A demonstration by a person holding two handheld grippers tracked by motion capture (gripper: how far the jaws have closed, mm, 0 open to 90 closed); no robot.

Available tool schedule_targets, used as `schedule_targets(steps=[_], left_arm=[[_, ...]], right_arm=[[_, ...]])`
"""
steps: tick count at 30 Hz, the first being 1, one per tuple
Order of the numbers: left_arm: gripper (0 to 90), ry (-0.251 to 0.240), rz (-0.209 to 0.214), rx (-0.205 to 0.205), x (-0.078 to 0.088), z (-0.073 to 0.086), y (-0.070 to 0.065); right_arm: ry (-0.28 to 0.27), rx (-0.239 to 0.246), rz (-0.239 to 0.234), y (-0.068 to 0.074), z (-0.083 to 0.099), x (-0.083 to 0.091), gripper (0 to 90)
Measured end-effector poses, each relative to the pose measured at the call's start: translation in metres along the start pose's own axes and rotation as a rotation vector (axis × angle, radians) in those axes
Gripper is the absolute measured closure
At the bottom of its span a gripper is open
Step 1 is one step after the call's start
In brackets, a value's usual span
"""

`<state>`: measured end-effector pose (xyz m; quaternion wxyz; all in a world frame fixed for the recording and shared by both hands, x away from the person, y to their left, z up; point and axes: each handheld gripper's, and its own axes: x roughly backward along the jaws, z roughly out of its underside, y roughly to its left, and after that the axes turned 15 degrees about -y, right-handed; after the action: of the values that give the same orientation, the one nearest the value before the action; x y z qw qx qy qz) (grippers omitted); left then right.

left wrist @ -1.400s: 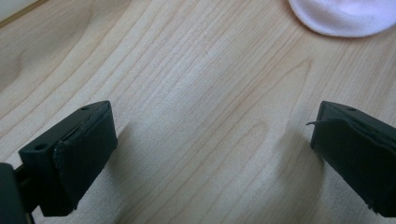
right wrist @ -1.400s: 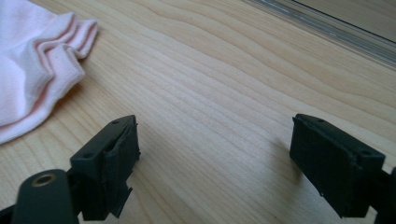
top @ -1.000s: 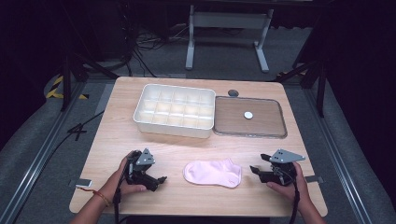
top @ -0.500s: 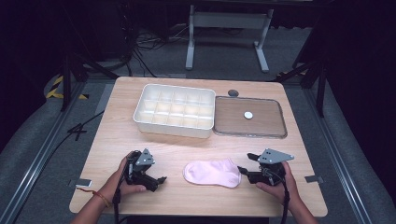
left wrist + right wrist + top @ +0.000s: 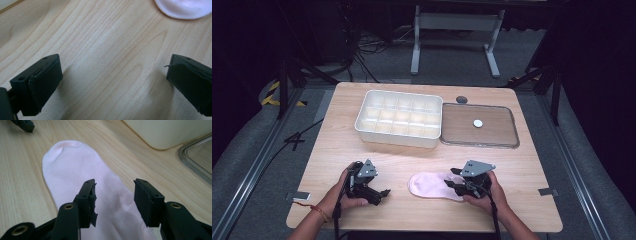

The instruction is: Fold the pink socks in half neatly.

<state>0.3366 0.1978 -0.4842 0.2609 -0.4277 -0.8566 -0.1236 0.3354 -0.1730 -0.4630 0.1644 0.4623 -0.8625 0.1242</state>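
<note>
Nearest the person, at the front edge of the wooden table, both hands hold grippers. The left gripper rests low over bare wood at the left front; in the left gripper view its jaws stand wide apart with nothing between them, and the toe of the sock shows at that view's top right.

The right gripper sits over the right end of the pink sock. In the right gripper view its jaws stand at a middling gap, straddling the sock's fabric without visibly pinching it; they have just been closing, with the sock beneath and between them. The sock lies flat on the table, rounded toe pointing toward the left gripper, between the two hands.

Farther back, a white tray divided into compartments stands at the table's middle. Just beside it on the right lies a flat transparent lid with a small white disc at its centre. A small dark round object lies near the table's far edge, behind the lid.
</note>
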Motion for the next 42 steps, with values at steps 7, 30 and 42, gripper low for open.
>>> schedule_targets(steps=[7,30,42], left_arm=[[0.6,0.001,0.000,-0.005,0.000,0.000,0.000],[28.2,0.001,0.111,0.017,-0.029,-0.031,-0.017],[28.2,0.000,0.129,0.027,-0.066,-0.055,-0.026]], right_arm=[[0.033,0.027,-0.031,0.009,0.003,-0.009,54.2],[0.070,0.011,-0.098,0.007,0.008,-0.018,55.6],[0.063,0.018,-0.104,0.007,0.007,-0.022,54.8]])
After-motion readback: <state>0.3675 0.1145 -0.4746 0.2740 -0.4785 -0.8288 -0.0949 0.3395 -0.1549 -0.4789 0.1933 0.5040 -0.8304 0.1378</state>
